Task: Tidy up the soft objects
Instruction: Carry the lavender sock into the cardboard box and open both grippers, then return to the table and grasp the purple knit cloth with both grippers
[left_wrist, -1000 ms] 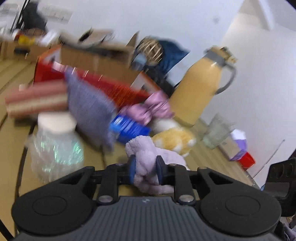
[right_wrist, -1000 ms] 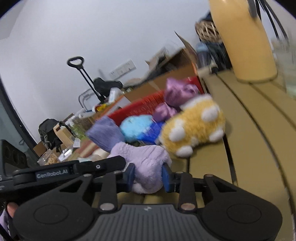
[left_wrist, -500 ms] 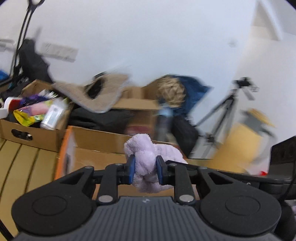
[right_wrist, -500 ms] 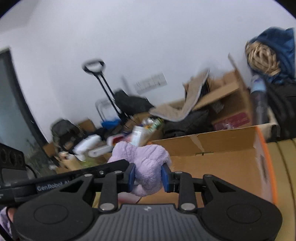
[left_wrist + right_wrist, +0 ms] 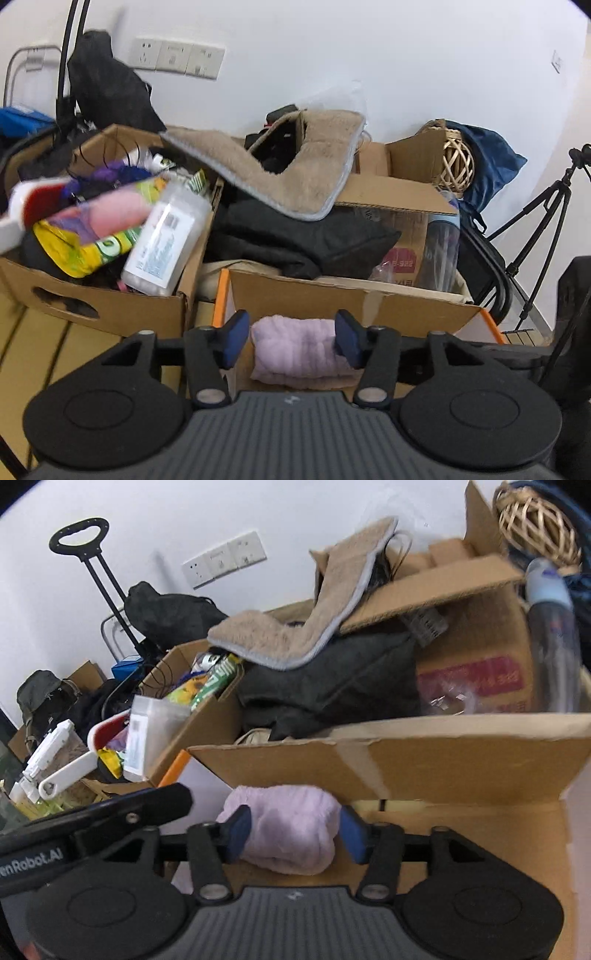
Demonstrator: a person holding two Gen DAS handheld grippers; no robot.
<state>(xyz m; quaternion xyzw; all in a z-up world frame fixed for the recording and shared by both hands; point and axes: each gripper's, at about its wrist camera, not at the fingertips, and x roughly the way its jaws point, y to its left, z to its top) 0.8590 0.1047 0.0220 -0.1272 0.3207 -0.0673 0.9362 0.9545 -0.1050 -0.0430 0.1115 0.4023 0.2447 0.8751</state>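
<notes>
A lilac plush toy (image 5: 299,350) hangs over an open cardboard box (image 5: 332,299) with an orange edge. My left gripper (image 5: 291,342) has it between its blue pads; the jaws are opening, with a gap showing at the left pad. In the right wrist view the same plush toy (image 5: 288,827) lies between the pads of my right gripper (image 5: 295,833), whose jaws are opening too and no longer squeeze it. The box's flap (image 5: 443,768) stands just behind the toy. The left gripper's black body (image 5: 92,823) crosses the lower left of that view.
A second cardboard box (image 5: 110,306) on the left holds a clear bottle and snack packets. Behind lie a beige fuzzy mat (image 5: 295,173), black cloth (image 5: 295,240) and a wicker ball (image 5: 458,166). A tripod (image 5: 535,229) stands at right, a trolley handle (image 5: 81,539) at left.
Both grippers carried the lilac plush from the table with the other toys to above the cardboard box. Their jaws, shut on it before, have now spread apart.
</notes>
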